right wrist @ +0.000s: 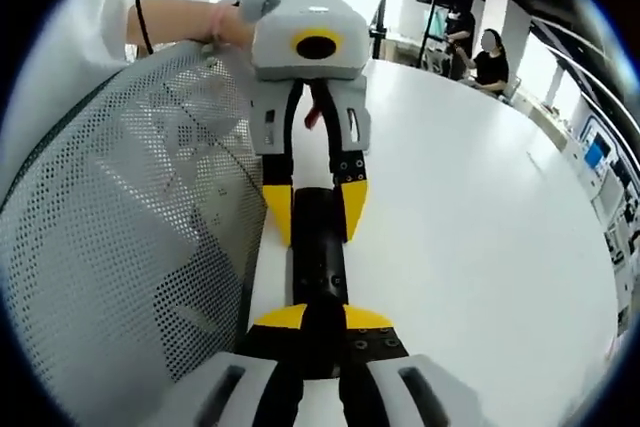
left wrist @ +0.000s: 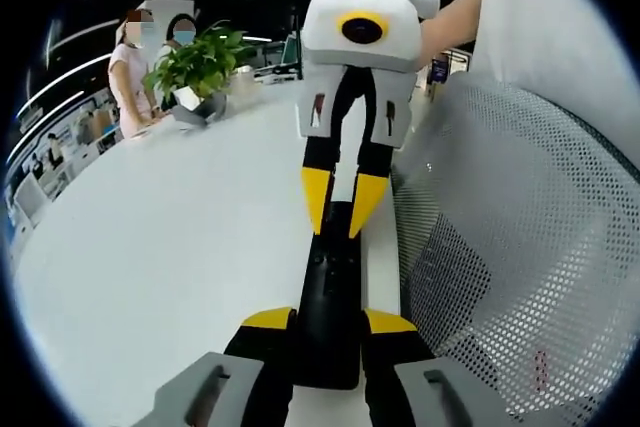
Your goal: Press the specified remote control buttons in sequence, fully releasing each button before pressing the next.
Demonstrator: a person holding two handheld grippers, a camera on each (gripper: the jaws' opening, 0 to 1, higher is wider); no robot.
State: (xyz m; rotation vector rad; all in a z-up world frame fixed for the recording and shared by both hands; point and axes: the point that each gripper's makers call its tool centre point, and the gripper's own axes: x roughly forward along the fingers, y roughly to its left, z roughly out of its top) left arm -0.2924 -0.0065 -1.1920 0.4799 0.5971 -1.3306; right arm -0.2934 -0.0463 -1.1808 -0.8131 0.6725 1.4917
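Note:
A long black remote control (left wrist: 330,277) lies lengthwise on the white table (left wrist: 180,247), held at both ends. In the left gripper view my left gripper (left wrist: 330,320) is shut on its near end, yellow pads on either side. My right gripper (left wrist: 340,209) faces it from the far end, its yellow tips closed on the remote. In the right gripper view the same remote control (right wrist: 318,257) runs from my right gripper (right wrist: 322,316) up to my left gripper (right wrist: 314,210), both clamped on it. The button face is too dark to read.
A grey mesh chair back (left wrist: 520,247) stands close beside the remote, also seen as the mesh chair back (right wrist: 120,207). A potted plant (left wrist: 200,62) sits at the table's far edge with two people (left wrist: 130,67) behind it. Another person (right wrist: 490,57) sits far off.

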